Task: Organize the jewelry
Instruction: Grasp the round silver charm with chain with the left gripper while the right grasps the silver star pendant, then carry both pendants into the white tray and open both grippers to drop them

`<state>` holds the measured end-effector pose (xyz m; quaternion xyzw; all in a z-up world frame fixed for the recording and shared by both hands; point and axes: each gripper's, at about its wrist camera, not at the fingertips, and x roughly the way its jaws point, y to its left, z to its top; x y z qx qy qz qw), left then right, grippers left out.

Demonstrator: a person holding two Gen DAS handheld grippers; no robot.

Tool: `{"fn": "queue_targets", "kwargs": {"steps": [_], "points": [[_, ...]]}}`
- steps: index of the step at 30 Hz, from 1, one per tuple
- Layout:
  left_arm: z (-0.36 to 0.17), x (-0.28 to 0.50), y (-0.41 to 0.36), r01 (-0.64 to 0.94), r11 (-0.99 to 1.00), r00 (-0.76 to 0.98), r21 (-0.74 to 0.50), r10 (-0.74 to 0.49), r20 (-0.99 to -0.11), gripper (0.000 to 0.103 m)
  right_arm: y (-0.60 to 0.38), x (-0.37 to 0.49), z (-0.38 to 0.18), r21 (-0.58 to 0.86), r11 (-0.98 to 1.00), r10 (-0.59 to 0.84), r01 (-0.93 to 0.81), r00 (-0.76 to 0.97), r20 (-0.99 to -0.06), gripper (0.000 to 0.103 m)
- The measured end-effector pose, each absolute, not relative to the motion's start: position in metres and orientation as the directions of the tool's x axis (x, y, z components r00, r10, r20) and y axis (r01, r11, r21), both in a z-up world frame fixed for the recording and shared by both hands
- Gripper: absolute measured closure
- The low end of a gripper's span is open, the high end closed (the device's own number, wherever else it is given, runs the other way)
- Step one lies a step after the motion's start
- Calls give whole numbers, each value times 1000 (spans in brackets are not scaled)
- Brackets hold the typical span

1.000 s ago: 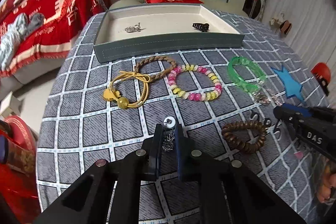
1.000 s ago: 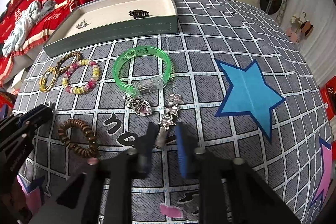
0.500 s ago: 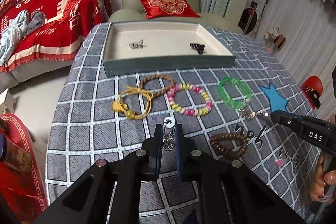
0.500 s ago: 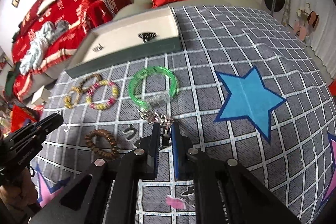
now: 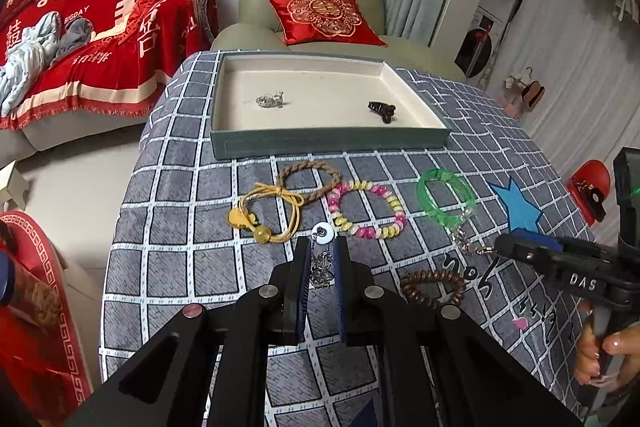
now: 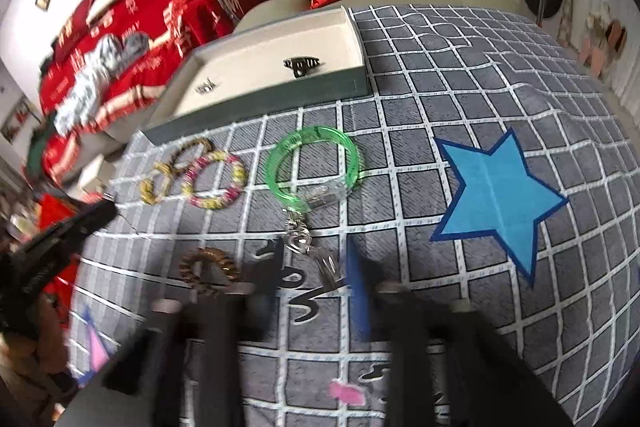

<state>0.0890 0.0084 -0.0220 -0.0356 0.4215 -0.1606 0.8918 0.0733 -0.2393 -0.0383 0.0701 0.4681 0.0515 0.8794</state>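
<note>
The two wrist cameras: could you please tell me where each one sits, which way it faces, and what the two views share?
Left wrist: on the left gripper, angled down over the checked tablecloth toward the tray; its fingers pinch a silver chain; a hand shows at right.
Right wrist: on the right gripper, facing the same way; jaws opening around a silver charm, view blurred.
Shared: tray, green bangle, pink-yellow bead bracelet, brown coil.

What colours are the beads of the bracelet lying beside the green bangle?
The beaded bracelet is pink, yellow and white; the left wrist view shows it best.
</note>
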Motion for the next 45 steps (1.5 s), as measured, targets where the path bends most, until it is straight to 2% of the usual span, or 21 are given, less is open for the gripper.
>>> {"fn": "queue_targets", "kwargs": {"steps": [4,16,19,20,21,23,34,45], "points": [[-23,87,9,256,946,591,-199,-316,-742,76,-231,76,-48,117,991,131,-59,534,-835,45],[-29,84,9,255,949,586,-188,-306,-751,76,-232,62,-63,129,989,150,-77,493,-857,47],[-31,84,7,257,948,582,-188,-307,-753,76,-225,62,-65,81,992,118,-95,493,-862,55],[-30,84,7,257,948,582,-188,-307,-752,76,-222,61,-64,57,993,100,-102,494,-863,63],[-30,83,7,258,948,583,-188,-308,-752,76,-221,61,-65,44,993,91,-107,493,-865,79],[-29,83,8,257,948,586,-188,-308,-750,76,-220,58,-64,49,992,98,-114,486,-868,85],[-6,82,19,253,949,624,-189,-309,-718,76,-230,57,-24,168,982,189,-88,547,-816,85],[61,128,29,265,955,704,-136,-288,-650,76,-232,118,42,274,953,294,-128,601,-743,85]]}}
